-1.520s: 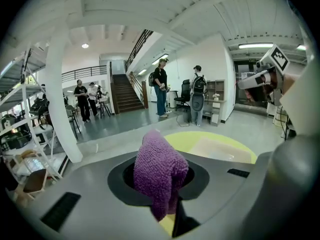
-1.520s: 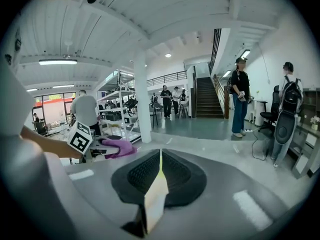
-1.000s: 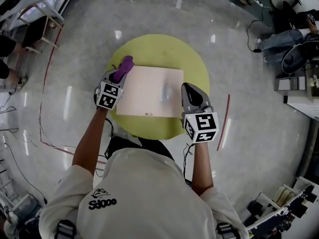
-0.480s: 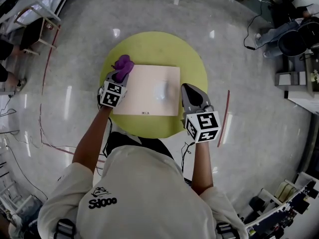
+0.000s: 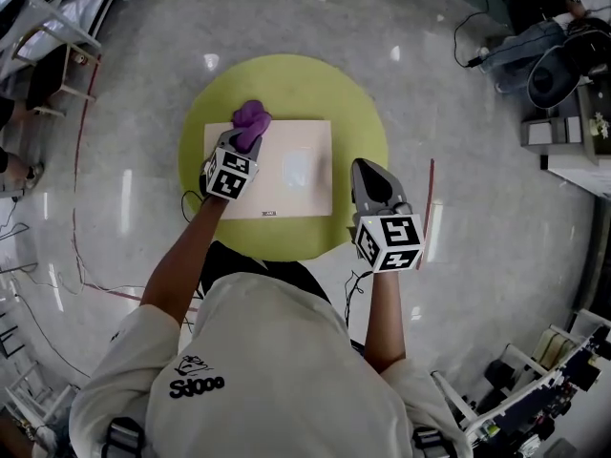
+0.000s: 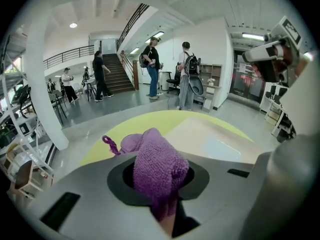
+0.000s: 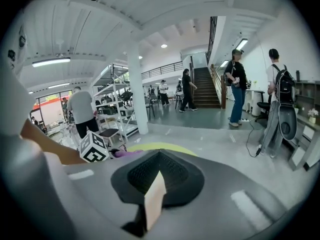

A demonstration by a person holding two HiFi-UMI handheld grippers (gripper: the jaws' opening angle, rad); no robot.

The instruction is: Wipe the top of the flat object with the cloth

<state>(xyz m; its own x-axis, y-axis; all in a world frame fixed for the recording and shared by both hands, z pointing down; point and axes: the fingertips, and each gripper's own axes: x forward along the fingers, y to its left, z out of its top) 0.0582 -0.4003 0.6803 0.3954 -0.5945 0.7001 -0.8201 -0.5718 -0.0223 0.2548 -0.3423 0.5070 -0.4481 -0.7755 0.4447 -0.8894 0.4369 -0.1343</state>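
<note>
A pale flat board (image 5: 272, 194) lies on the round yellow-green table (image 5: 353, 113). A glossy patch (image 5: 296, 167) shows near the board's middle. My left gripper (image 5: 243, 139) is shut on a purple cloth (image 5: 251, 117), which rests on the board's far edge, left of centre. In the left gripper view the cloth (image 6: 159, 166) bulges out of the left gripper (image 6: 161, 191) and hides its tips. My right gripper (image 5: 368, 170) hangs over the table's right side, just off the board's right edge. In its own view the right gripper (image 7: 157, 181) is shut with nothing held.
Polished grey floor surrounds the table. A red strip (image 5: 427, 208) lies on the floor to the right, and cables (image 5: 67, 256) trail at left. Metal racks (image 5: 48, 27) stand far left, equipment (image 5: 563, 93) far right. Several people (image 6: 150, 69) stand near a staircase in the distance.
My left gripper has carried the cloth from the board's far-left corner to the right along its far edge. The right gripper has stayed beside the board's right edge.
</note>
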